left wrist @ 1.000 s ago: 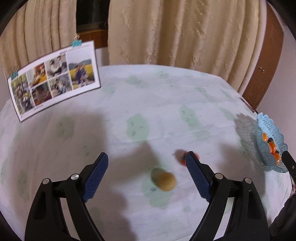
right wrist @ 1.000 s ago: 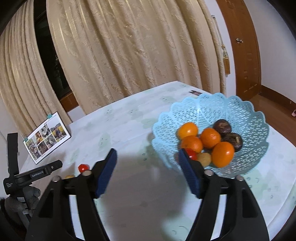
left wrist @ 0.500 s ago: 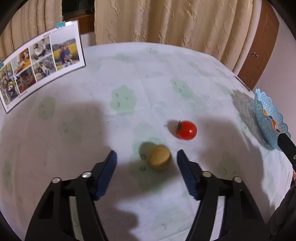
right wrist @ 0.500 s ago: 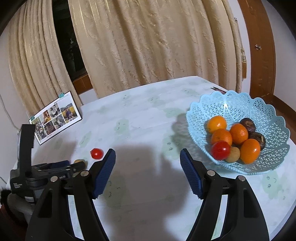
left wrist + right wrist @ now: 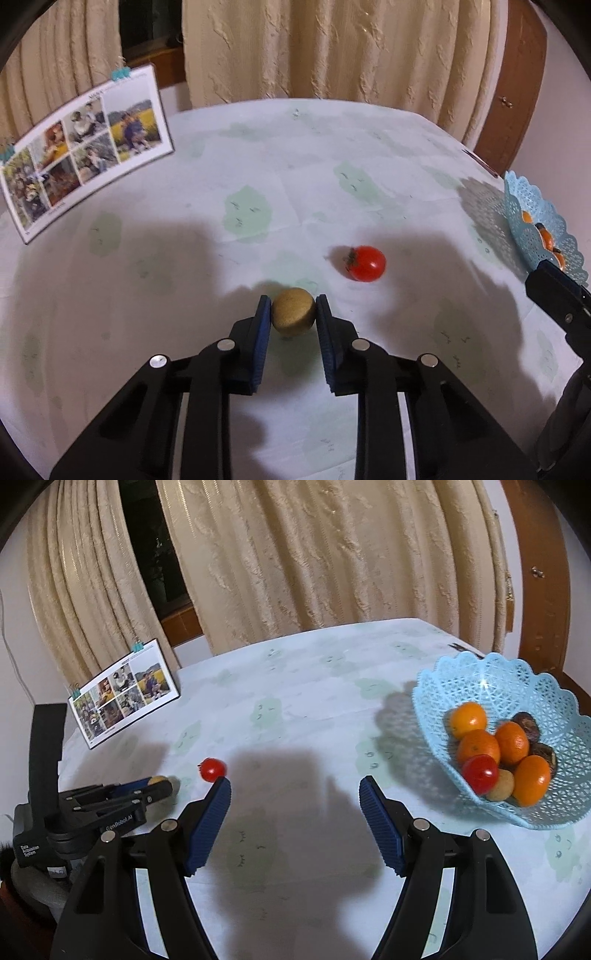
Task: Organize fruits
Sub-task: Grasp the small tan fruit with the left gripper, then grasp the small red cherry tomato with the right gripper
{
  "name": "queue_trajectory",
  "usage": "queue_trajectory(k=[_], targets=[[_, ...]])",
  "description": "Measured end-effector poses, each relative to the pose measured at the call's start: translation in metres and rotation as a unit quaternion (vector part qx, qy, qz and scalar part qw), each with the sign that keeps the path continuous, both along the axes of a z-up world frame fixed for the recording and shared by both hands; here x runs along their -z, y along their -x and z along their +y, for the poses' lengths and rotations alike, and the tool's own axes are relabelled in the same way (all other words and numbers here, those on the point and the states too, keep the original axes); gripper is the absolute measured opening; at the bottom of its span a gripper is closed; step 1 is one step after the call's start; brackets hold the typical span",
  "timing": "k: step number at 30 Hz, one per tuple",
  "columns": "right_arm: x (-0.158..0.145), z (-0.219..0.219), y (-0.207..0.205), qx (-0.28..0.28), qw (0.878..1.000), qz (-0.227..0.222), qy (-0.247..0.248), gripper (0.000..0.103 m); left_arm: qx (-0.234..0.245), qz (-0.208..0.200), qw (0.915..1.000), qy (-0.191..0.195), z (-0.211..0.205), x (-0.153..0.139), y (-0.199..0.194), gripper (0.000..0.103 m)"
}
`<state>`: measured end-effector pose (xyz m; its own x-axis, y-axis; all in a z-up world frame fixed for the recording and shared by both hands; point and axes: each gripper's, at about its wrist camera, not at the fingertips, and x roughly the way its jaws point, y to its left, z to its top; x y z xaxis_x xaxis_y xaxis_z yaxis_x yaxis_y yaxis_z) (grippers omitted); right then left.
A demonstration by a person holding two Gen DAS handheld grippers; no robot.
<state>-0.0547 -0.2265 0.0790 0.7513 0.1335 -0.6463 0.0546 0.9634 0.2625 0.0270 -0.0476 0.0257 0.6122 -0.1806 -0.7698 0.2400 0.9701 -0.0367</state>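
The left hand-held gripper is clamped on a small brown fruit resting on the tabletop. The right hand-held gripper hangs open and empty. Just beyond lies a red tomato; farther right, the blue basket holds oranges.

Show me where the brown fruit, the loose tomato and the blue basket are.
brown fruit (image 5: 293,312), left wrist view, its top face.
loose tomato (image 5: 367,264), left wrist view, its red skin.
blue basket (image 5: 480,675), right wrist view, its far wall.
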Motion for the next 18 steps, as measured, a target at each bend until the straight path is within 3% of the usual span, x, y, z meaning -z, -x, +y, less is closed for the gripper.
queue_trajectory(k=[15,18], targets=[[0.02,0.061,-0.065,-0.107,0.992,0.062,0.005,0.074,-0.042,-0.041,0.998,0.024,0.034,-0.034,0.01,0.025],[0.029,0.072,-0.079,-0.12,0.99,0.079,0.007,0.068,-0.045,-0.042,0.9977,0.029,0.038,-0.037,0.01,0.025]])
